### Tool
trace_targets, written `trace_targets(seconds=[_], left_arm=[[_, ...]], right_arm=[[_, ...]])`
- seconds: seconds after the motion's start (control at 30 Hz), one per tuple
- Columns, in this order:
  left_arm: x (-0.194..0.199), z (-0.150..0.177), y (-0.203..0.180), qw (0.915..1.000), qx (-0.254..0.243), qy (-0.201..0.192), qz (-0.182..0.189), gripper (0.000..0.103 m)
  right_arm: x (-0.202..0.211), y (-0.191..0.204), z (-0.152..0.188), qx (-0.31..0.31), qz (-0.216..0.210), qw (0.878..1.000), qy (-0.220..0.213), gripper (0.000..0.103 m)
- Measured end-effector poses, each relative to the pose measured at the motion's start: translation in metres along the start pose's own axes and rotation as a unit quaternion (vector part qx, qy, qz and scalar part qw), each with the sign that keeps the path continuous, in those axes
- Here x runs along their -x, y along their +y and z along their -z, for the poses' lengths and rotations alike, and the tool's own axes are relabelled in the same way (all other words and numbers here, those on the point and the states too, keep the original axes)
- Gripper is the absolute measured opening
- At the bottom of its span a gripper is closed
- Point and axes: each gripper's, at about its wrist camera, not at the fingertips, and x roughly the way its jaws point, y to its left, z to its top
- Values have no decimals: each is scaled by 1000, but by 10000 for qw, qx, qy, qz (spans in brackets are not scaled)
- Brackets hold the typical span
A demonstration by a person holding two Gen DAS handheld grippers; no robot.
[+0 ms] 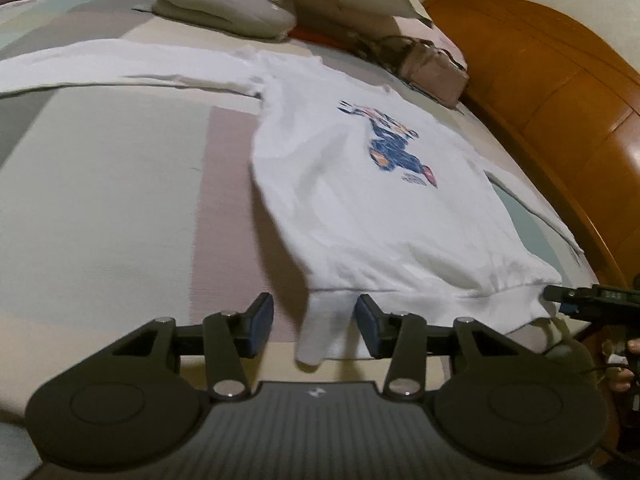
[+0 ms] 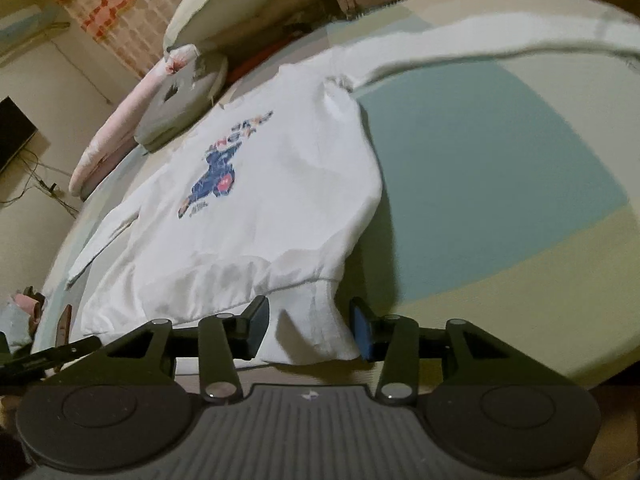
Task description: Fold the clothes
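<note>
Jaws of both grippers stand released, parted around the hem of a white sweatshirt (image 1: 360,184) without pressing it: the left gripper (image 1: 316,326) at one hem corner, the right gripper (image 2: 310,328) at the other. The sweatshirt lies flat on the bed (image 1: 120,200), print up, sleeves spread outward. Beyond its collar sit pillows (image 1: 228,8).

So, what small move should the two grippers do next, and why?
Probably draw both back from the hem. The white sweatshirt lies flat on the bed, and the left gripper and right gripper stand open around its hem corners without pressing them, so it looks released. Then go for a sleeve.
</note>
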Motion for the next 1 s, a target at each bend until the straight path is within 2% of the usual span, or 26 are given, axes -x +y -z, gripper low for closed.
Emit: trace_targets(seconds=[0.03, 0.07, 0.3, 0.4, 0.43, 0.53, 0.57, 0.63, 0.7, 0.77, 1.0], left_arm=[[-2, -2, -3, 9999, -56, 65, 81, 8], [-4, -4, -6, 9998, -110, 124, 133, 1], [34, -18, -29, 9970, -740, 137, 200, 2], [40, -21, -30, 9949, -899, 452, -79, 4], [41, -22, -30, 9934, -973, 538, -284, 8], [48, -33, -34, 9860, -1326, 540, -856, 11], [50, -39, -36, 9846, -1408, 467, -922, 14], [52, -53, -39, 9817, -1560, 321, -1045, 23], [43, -72, -42, 9795, -1666, 155, -1118, 30], [29, -88, -45, 9783, -1748, 16, -1108, 42], [-54, -152, -25, 9852, -1385, -203, -993, 44]], right_arm=[[-1, 1, 1, 12, -30, 10000, 28, 23], [-2, 3, 2, 24, -60, 10000, 55, 11], [27, 18, -5, 486, -115, 9987, 75, 10], [27, 19, -4, 645, 223, 9963, 524, 11], [25, 19, -3, 689, 367, 9944, 716, 14], [30, 21, -4, 926, 922, 9887, 735, 20], [34, 22, -8, 922, 913, 9896, 616, 22], [41, 26, -19, 866, 795, 9925, 335, 34], [40, 35, -31, 944, 709, 9929, 127, 40], [31, 46, -42, 1099, 677, 9916, 16, 46], [-21, 75, -66, 1215, 439, 9916, -21, 52]])
